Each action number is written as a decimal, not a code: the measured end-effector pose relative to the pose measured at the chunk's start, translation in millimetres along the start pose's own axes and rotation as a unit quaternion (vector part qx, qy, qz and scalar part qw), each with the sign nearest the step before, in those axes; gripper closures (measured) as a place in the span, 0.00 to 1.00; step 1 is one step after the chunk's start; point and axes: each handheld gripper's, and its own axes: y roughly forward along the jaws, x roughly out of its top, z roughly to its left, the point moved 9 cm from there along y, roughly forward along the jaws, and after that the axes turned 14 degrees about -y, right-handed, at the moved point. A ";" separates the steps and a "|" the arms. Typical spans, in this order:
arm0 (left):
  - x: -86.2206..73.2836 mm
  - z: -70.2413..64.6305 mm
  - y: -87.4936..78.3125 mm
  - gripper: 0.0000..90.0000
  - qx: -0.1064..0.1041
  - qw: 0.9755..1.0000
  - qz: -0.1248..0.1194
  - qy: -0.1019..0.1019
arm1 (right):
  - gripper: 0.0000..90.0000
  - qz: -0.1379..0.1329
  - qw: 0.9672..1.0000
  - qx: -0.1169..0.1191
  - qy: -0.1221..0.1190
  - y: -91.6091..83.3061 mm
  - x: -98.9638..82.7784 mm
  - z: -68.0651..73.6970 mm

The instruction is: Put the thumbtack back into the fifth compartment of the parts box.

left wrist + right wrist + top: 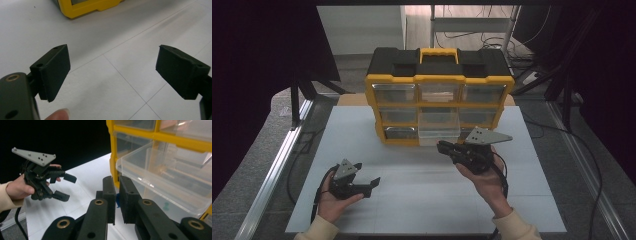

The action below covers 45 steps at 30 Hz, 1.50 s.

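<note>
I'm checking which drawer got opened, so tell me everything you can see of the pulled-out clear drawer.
The clear drawer is see-through plastic, box-shaped with a thin rim. It sits in the middle column of the yellow and black organizer, in the lower rows, and sticks out toward the person while its neighbours stay flush. It is level, still partly housed in its slot. Its contents are too blurred to name. The right gripper, jaws shut, is just in front of it; whether they touch is unclear.
</note>
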 end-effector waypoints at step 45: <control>0.0 0.2 2.1 0.14 0.000 1.000 0.002 0.007 | 0.58 0.041 0.997 -0.064 0.025 51.2 25.4 -81.0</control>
